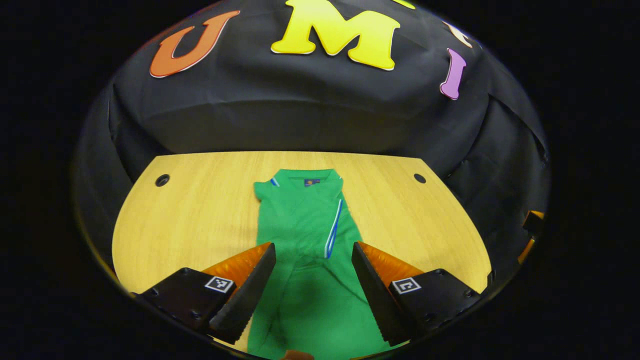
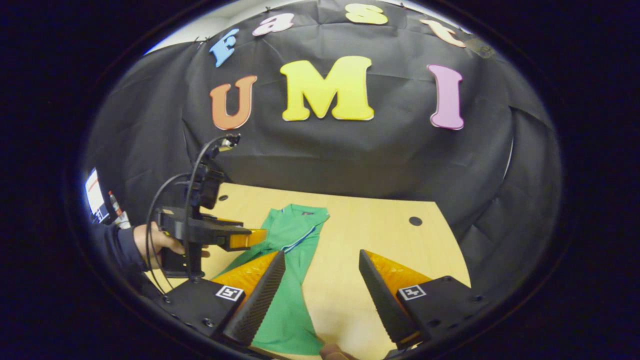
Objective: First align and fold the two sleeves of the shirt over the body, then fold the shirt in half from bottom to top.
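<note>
In the left gripper view, the green shirt (image 1: pixel 312 250) is seen lying flat on the wooden surface (image 1: pixel 200 210), collar at the far end and hem at the near edge of the view. Its sleeves are already folded over the body, so a narrow long strip is formed; a white-and-blue trimmed sleeve edge (image 1: pixel 333 227) runs down the right half of the body. The left gripper (image 1: pixel 313 285) is held above the lower half of the shirt with its jaws spread wide — nothing is gripped between them, and green cloth is seen in the gap. Two dark round holes (image 1: pixel 162 180) are set in the surface near its far corners.

In the right gripper view, the shirt (image 2: pixel 290 280) is seen to the left, stretching from the far collar toward the near edge. The right gripper (image 2: pixel 320 295) is held with its jaws wide apart — its left finger (image 2: pixel 260 295) is over the shirt's right edge, its right finger over bare surface (image 2: pixel 350 225), and nothing is clamped. Farther left, the left gripper (image 2: pixel 252 238) is seen from the side, held by a hand (image 2: pixel 157 240) in a dark sleeve, above the shirt's left edge; cables (image 2: pixel 170 200) loop from its body.
</note>
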